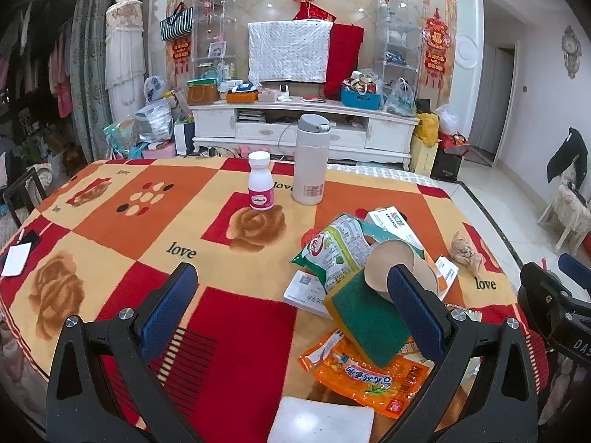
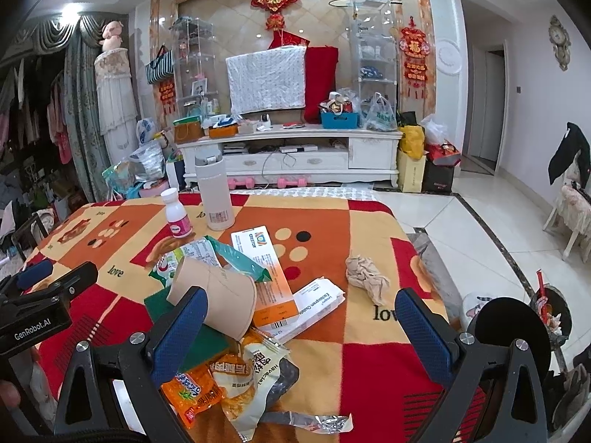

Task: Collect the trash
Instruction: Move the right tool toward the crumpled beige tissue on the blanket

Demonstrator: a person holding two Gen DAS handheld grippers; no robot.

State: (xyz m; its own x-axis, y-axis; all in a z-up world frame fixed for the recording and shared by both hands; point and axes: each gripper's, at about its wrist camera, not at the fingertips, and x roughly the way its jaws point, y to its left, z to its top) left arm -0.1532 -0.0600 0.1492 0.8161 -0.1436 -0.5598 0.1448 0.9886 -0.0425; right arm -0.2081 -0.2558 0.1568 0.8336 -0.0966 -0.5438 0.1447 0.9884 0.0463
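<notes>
Both poised over the near right part of the patterned blanket-covered tabletop [image 2: 369,361], left tool [image 1: 291,310] and right tool [image 2: 295,332] spread wide and empty, nothing yet gripped, so probably the opening approach. Nearest, between the right tool's blue fingers [image 2: 177,332], crinkled orange and white snack wrappers [image 2: 236,373], then the tipped brown paper cup [image 2: 218,295] touching a green scouring sponge [image 1: 369,321] and flat medicine boxes [image 2: 266,269]. Farther right, near that edge, a crumpled beige tissue [image 2: 365,277]; next, likely lowering and closing on the wrappers.

White card [image 1: 320,421] cut off (bottom edge).
</notes>
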